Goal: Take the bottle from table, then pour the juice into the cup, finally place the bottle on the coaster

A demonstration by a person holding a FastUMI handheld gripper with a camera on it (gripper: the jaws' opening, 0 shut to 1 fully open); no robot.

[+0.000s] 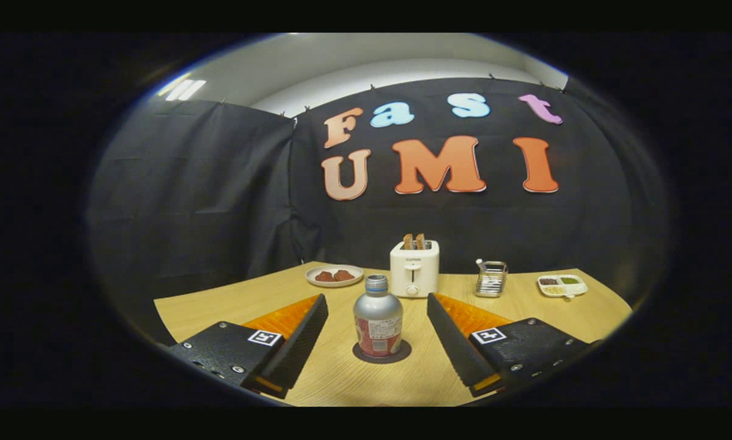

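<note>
Silver bottle (378,321) stands upright on its dark coaster (402,356), between the wide-open gripper (378,315) fingers, untouched. Best back away straight, without bumping it.

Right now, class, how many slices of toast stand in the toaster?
2: both slices stand side by side in the toaster, behind the bottle that sits between the open fingers. No others visible.
</note>
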